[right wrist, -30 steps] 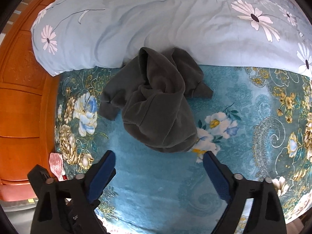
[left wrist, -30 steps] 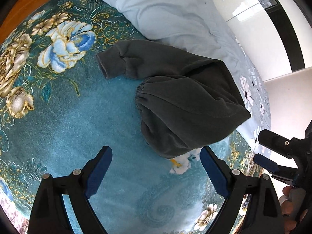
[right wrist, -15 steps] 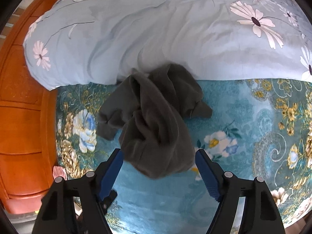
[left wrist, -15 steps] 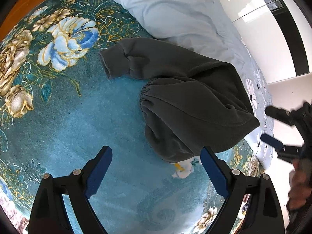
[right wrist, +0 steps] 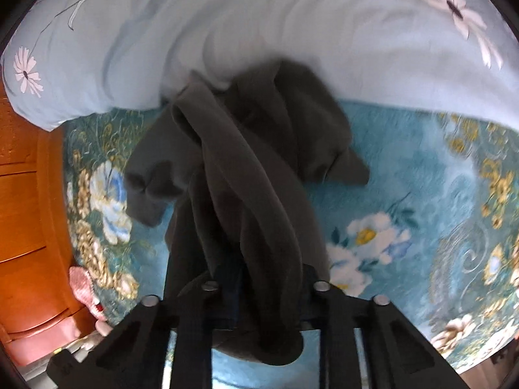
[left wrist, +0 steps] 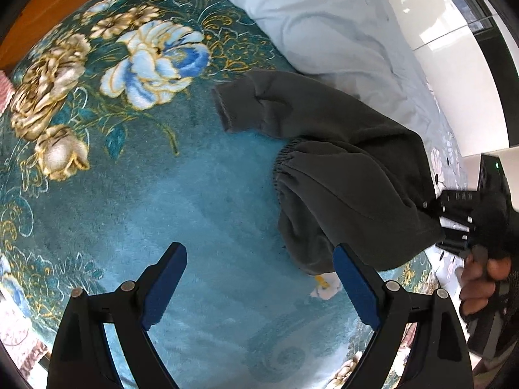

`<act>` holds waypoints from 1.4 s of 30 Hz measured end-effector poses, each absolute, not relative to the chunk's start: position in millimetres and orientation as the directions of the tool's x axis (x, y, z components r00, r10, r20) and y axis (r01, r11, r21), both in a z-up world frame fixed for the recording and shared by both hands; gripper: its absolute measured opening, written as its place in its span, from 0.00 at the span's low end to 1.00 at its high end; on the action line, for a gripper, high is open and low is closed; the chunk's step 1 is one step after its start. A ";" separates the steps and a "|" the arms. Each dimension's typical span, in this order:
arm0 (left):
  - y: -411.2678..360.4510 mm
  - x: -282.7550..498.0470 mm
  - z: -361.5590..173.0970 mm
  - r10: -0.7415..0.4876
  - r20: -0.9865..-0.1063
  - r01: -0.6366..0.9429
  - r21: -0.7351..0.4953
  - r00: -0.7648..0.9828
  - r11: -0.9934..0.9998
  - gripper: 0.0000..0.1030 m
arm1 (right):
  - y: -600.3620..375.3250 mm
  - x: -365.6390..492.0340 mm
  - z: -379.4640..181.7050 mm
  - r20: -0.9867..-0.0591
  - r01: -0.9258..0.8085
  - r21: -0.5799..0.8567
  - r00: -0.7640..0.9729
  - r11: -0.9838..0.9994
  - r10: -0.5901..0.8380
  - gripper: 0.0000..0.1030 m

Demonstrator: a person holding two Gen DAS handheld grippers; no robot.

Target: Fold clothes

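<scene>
Bed's covered in a teal blanket (left wrist: 168, 194) with big gold and blue flowers, and a pale blue daisy-print duvet (right wrist: 292, 22) is bunched along its far edge. Orange wooden furniture (right wrist: 22, 214) beside it, something pink (right wrist: 82, 283) wedged there.

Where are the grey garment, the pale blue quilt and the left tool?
grey garment (left wrist: 350, 175), left wrist view, its bunched middle.
pale blue quilt (right wrist: 292, 16), right wrist view, its wrinkled top.
left tool (left wrist: 259, 278), left wrist view, the gap between its open blue fingers.

The right gripper (right wrist: 259, 291), open and clear a second ago, has closed on the dark grey sweatshirt's (right wrist: 246, 168) near edge.
</scene>
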State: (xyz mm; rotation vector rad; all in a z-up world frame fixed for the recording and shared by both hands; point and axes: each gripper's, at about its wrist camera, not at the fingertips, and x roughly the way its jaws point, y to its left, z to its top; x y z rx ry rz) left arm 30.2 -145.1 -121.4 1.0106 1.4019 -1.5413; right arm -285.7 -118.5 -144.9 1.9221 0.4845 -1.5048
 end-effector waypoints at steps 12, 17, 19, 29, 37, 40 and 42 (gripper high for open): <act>-123.4 16.5 -88.7 -0.053 -0.908 0.906 -0.408 -0.415 -0.113 0.89 | -14.9 -289.2 -70.9 -0.756 0.342 0.651 0.363 -0.677 -0.545 0.07; -106.3 12.0 -71.7 -0.051 -0.894 0.888 -0.435 -0.446 -0.149 0.89 | 55.6 -281.3 -26.8 -0.678 0.283 0.735 0.307 -0.616 -0.668 0.07; -97.3 14.4 -68.4 -0.045 -0.889 0.882 -0.445 -0.456 -0.156 0.89 | 86.5 -277.0 -16.6 -0.662 0.271 0.750 0.283 -0.604 -0.694 0.07; -55.3 29.1 -91.9 0.056 -0.888 0.881 -0.460 -0.456 -0.116 0.89 | 239.9 -198.2 -122.7 -0.846 0.148 0.485 0.331 -0.862 -0.419 0.06; -29.1 14.6 -115.4 0.147 -0.877 0.872 -0.475 -0.458 -0.115 0.89 | 264.9 -186.1 -119.0 -0.921 0.276 0.344 0.288 -0.898 -0.264 0.12; -21.0 9.0 -123.5 0.178 -0.869 0.869 -0.483 -0.461 -0.110 0.89 | 262.9 -185.4 -101.1 -0.940 0.366 0.323 0.235 -0.873 -0.249 0.22; -15.6 5.4 -128.8 0.198 -0.864 0.866 -0.488 -0.463 -0.107 0.89 | 256.2 -192.3 -94.7 -0.944 0.389 0.321 0.210 -0.864 -0.256 0.33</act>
